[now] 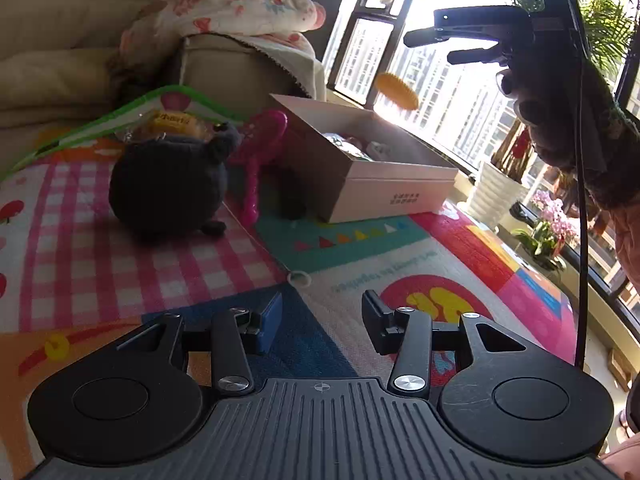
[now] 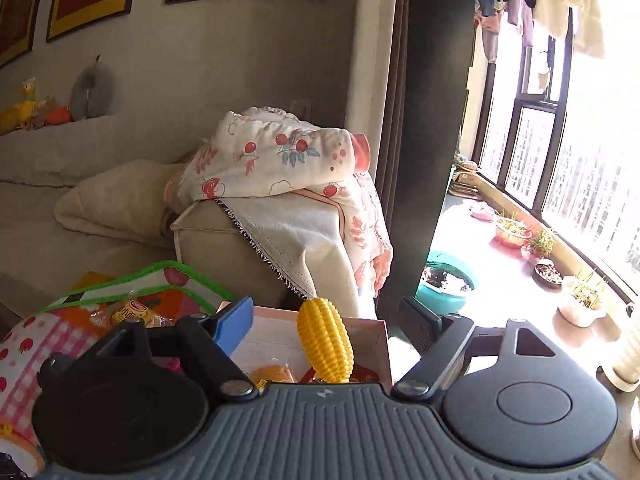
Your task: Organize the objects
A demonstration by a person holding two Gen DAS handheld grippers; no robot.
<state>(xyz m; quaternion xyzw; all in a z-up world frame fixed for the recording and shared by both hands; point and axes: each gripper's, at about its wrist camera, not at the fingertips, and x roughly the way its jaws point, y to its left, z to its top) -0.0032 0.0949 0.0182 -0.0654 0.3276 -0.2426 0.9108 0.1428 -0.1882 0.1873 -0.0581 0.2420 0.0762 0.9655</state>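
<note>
A yellow toy corn (image 1: 397, 91) is in mid-air below my right gripper (image 1: 426, 46), above the open cardboard box (image 1: 394, 184). In the right wrist view the corn (image 2: 326, 346) hangs between the spread fingers of my right gripper (image 2: 328, 320), touching neither, over the box (image 2: 372, 344). My left gripper (image 1: 320, 320) is open and empty, low over the play mat. A dark plush toy (image 1: 168, 180) and a pink plastic toy (image 1: 256, 160) lie on the mat left of the box.
A colourful play mat (image 1: 360, 272) covers the floor. A snack packet (image 1: 172, 122) lies behind the plush. A beige sofa with a floral blanket (image 2: 272, 160) stands behind the box. Potted plants (image 1: 548, 220) line the window ledge on the right.
</note>
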